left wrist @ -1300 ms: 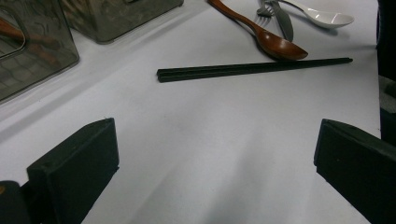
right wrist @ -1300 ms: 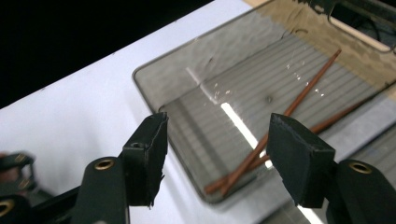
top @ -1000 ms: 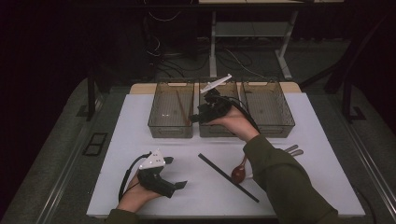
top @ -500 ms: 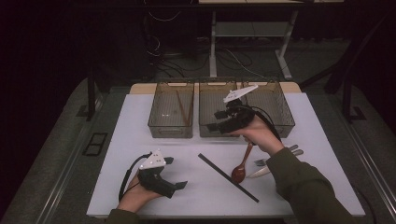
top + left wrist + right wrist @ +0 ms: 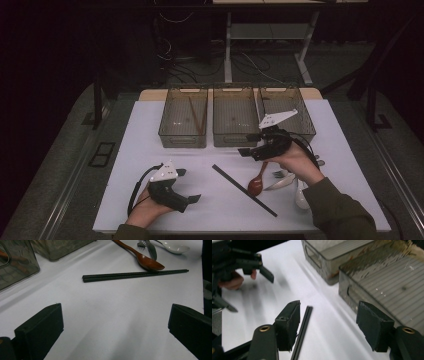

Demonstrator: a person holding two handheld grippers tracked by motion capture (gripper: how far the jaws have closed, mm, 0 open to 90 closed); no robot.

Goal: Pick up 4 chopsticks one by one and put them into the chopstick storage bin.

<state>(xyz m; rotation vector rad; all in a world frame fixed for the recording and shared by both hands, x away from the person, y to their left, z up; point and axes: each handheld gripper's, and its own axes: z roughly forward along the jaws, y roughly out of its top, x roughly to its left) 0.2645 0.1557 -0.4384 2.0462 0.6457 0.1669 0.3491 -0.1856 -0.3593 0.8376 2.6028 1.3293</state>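
- My right gripper (image 5: 249, 144) hangs with jaws apart and nothing between them, above the far end of the black chopsticks (image 5: 244, 190), which lie diagonally on the white mat (image 5: 125, 160): probably my next pick.
- My left gripper (image 5: 187, 185) rests near-left on the mat, jaws wide and empty, out of the way.
- The three bins (image 5: 184, 141) stand close beyond; the wooden spoon (image 5: 257, 181) touches the chopsticks on their right, so the open room is on the left.
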